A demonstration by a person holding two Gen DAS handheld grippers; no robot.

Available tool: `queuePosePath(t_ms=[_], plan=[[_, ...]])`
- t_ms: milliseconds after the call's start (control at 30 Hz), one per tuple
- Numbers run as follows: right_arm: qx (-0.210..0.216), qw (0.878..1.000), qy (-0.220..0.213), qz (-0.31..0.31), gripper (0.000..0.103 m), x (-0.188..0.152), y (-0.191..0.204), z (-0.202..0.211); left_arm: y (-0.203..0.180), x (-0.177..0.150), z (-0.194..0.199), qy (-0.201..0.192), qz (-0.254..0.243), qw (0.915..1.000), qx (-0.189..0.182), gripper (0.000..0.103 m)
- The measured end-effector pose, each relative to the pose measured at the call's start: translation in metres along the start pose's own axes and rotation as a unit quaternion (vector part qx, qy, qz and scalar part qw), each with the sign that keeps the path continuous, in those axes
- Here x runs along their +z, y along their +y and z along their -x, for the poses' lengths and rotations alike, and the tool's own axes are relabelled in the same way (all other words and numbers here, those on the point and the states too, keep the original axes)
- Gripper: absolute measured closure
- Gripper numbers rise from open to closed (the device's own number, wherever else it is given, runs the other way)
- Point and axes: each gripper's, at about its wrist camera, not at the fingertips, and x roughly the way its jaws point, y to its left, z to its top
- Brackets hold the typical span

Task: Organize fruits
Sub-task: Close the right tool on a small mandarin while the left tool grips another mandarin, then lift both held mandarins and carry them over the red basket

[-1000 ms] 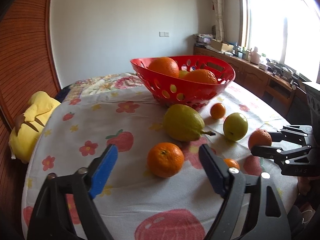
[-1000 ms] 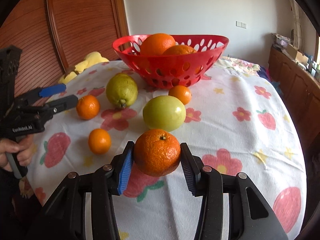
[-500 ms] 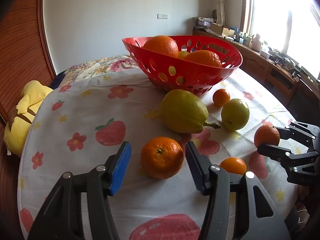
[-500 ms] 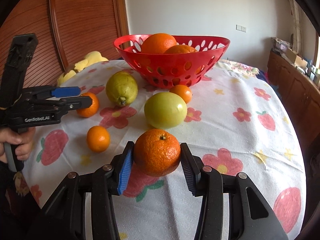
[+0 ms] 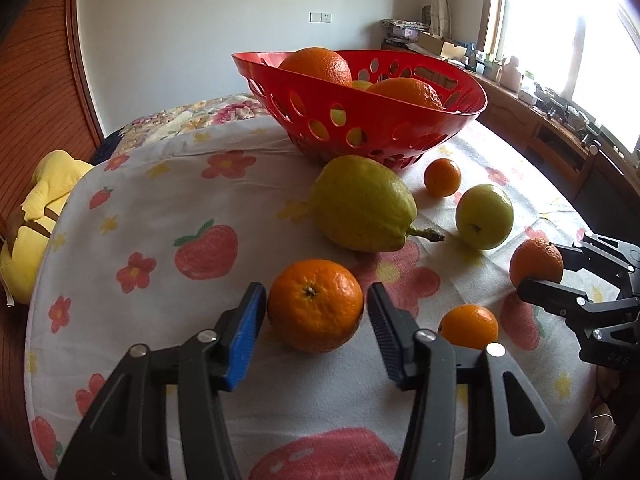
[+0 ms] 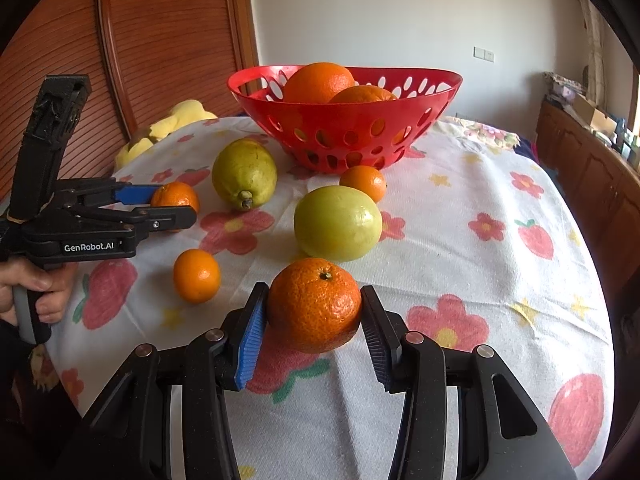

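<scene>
Left wrist view: the left gripper (image 5: 316, 316) is closing around a tangerine (image 5: 315, 305) on the tablecloth (image 5: 160, 184) — pads seemingly just short of its skin. Right wrist view: the right gripper (image 6: 314, 320) is clamped on another mandarin (image 6: 315, 305) — the red basket (image 6: 424, 120) lies straight ahead, beyond the green apple (image 6: 338, 223).
</scene>
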Motion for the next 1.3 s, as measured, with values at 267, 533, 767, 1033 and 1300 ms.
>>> queuePosePath(t_ms=[267, 533, 767, 1033, 1300], plan=[[0.001, 1.000, 0.004, -0.001, 0.057, 0.000, -0.001, -0.002, -0.002, -0.004, 0.008, -0.010, 0.001, 0.9999, -0.005, 0.058], [0.001, 1.000, 0.006, -0.003, 0.056, 0.000, -0.001, -0.003, -0.017, -0.008, 0.033, -0.040, -0.001, 0.9991, -0.017, 0.058], [0.001, 1.000, 0.006, -0.003, 0.056, 0.000, -0.001, -0.002, -0.025, -0.008, 0.046, -0.054, -0.004, 0.9983, -0.024, 0.058], [0.001, 1.000, 0.006, -0.002, 0.056, 0.000, -0.001, -0.003, -0.030, -0.009, 0.051, -0.061, -0.005, 0.9978, -0.026, 0.059], [0.001, 1.000, 0.000, -0.003, 0.057, -0.001, -0.001, 0.000, -0.033, -0.005, 0.065, -0.080, -0.006, 0.9964, -0.027, 0.058]])
